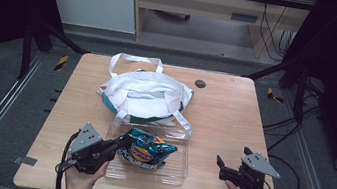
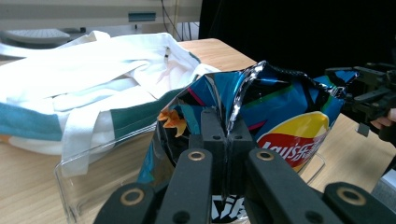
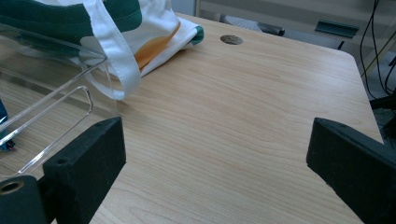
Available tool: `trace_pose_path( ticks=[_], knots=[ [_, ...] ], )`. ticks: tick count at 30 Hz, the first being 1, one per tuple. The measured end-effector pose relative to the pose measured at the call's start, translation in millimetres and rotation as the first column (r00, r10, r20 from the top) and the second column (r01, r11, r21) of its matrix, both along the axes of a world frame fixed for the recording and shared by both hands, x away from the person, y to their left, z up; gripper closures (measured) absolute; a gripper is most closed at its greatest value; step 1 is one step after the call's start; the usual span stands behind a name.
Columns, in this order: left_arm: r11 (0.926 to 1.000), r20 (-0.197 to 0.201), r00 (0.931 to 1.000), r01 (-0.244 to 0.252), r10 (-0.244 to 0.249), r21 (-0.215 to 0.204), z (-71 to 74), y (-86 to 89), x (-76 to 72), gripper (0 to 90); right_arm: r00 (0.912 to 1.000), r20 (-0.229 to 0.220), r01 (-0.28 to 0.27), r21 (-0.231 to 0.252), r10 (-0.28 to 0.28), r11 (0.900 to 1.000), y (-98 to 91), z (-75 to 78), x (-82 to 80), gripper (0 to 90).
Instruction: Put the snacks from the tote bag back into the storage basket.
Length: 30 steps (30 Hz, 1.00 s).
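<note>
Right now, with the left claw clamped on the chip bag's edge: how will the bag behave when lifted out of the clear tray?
The chip bag looks puffy, so probably light. Its glossy foil, crumpled where the left claw pinches it, may slip or sag. It would likely dangle free of the clear tray.

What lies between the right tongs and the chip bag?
In the high view, the clear tray's right wall and bare table separate the open right tongs from the chip bag, which the left tongs pinch.
</note>
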<state>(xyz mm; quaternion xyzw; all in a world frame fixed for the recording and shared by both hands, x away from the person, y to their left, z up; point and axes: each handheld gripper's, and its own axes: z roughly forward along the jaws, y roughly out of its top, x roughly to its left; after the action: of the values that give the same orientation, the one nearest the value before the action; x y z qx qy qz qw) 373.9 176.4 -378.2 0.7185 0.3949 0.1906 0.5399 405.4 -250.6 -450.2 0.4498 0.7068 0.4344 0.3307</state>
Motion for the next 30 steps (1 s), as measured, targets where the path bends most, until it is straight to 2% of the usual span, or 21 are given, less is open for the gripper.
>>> trace_pose_path(
  ticks=[16, 30],
  knots=[
    [0.9979, -0.039, 0.9971, -0.065, 0.065, 0.001, -7.5, 1.5, 6.2, 88.7, 1.0000, -0.005, 0.000, -0.003, 0.000, 1.0000, 0.9, -0.9, 1.1, 5.0],
    [0.9956, -0.055, 0.9943, -0.092, 0.091, -0.016, -7.1, 1.4, 18.7, 87.4, 1.0000, -0.006, 0.003, -0.006, -0.003, 1.0000, 1.2, -1.6, 2.4, 5.0]
  ],
)
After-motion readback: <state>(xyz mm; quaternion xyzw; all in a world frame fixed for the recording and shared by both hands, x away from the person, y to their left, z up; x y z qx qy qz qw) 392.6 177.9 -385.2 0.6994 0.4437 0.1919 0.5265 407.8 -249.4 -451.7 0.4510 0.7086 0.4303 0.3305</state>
